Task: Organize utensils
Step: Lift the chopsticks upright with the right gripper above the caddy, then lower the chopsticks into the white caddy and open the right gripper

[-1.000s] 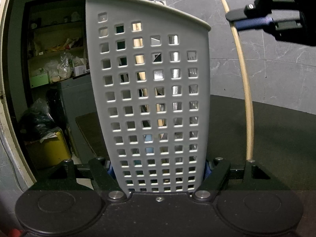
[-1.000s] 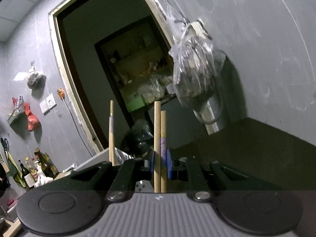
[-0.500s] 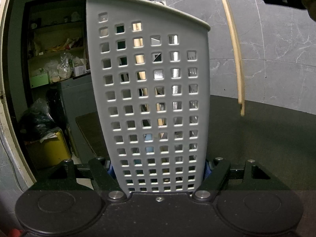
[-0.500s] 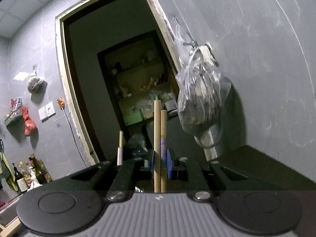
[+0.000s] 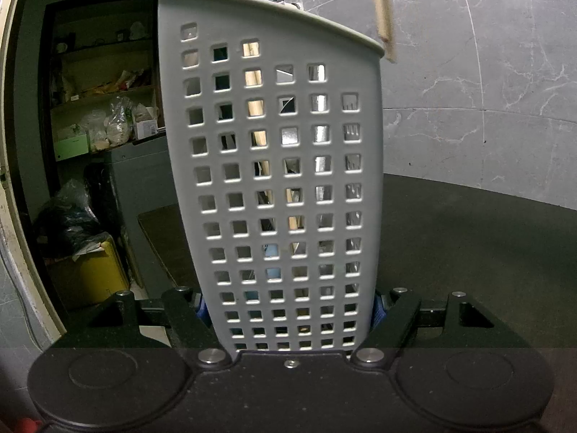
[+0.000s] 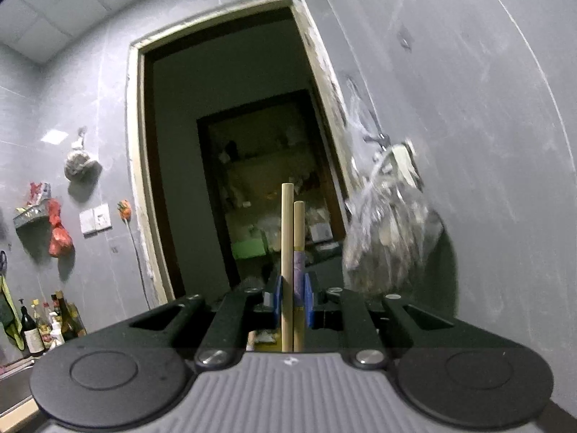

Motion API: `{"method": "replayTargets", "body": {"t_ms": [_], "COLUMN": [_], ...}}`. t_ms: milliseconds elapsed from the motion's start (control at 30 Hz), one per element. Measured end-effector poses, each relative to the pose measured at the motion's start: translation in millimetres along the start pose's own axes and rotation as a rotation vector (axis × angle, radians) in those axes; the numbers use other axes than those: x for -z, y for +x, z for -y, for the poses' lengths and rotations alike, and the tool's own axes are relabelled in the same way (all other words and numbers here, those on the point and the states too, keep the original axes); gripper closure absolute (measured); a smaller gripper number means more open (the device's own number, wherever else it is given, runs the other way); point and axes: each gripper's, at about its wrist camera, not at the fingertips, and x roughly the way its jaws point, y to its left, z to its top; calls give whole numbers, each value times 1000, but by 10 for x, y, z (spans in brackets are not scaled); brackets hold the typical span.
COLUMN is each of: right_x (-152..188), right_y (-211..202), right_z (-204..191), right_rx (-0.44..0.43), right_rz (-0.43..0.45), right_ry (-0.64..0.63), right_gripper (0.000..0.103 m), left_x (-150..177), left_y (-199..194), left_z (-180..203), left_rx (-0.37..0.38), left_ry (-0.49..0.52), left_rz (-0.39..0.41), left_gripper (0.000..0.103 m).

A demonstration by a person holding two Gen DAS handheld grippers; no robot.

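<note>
Left tongs point(image 5: 290, 310) clamp upright grey perforated utensil holder point(image 5: 285, 187) on dark surface point(image 5: 468, 245); right tongs point(image 6: 291, 297) pinch two wooden chopsticks point(image 6: 290, 252), tips above holder's rim.

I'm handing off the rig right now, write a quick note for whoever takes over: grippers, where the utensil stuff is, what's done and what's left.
Left gripper: shut on the grey perforated utensil holder, holding it upright over the dark table.
Right gripper: shut on a pair of wooden chopsticks, held upright.
In the left wrist view the chopsticks' lower tips hang just above the holder's rim, at its right edge.
Done: several utensils already show through the holder's holes.
Left: likely bring the chopsticks over the opening, lower them in, release. Anything else left to sort is out of view.
</note>
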Motion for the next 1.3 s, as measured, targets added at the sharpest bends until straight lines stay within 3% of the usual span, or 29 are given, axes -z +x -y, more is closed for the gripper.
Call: {"method": "replayTargets", "body": {"t_ms": [300,467,833,1300], "right_x": [-69,37,329,590], "right_y": [166,313,421,520], "right_z": [-253,-326,-413,-341], "right_rx": [-117,-163,-150,-146], "right_rz": [35,2,-68,-170], "right_ry": [12,31,-29,-14], "right_gripper": [88,88,88,88], "left_x": [-3,-1,0,1], "left_y": [-1,-3,-1,-3], "left_z": [1,0,0,1], "left_rx": [0,0,0,-1], "left_ry": [0,0,0,1], "left_rz": [0,0,0,0], "left_gripper": [27,27,27,27]}}
